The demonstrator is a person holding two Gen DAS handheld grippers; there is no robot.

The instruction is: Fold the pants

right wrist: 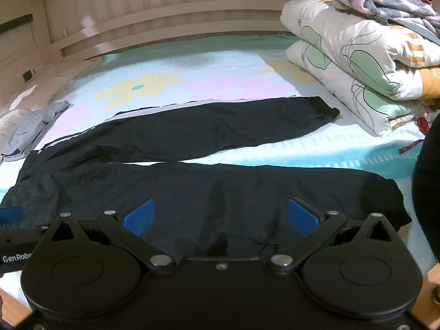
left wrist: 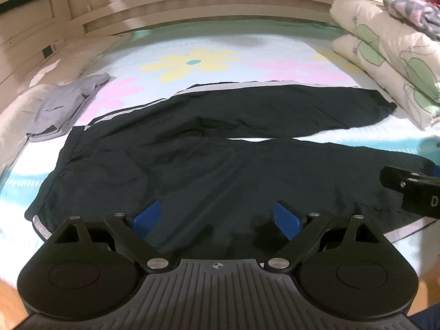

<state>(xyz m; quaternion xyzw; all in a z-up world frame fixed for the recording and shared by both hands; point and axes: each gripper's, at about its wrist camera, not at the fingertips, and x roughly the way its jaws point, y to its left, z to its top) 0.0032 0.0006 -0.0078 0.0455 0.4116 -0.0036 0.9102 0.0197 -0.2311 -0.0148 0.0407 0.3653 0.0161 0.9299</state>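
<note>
Black pants with a white side stripe lie flat on the bed, waistband to the left and both legs running right, slightly apart. My left gripper hovers over the near leg by the seat, blue pads wide apart with nothing between them. The same pants fill the right wrist view. Above the near leg's lower half my right gripper stands open and empty. The right gripper also shows at the edge of the left wrist view. A blue pad of the left gripper peeks in at the far left.
A flower-print sheet covers the bed. A folded grey garment lies at the left beside a pillow. Stacked quilts with a crumpled blanket on top sit at the right. A slatted headboard runs along the back.
</note>
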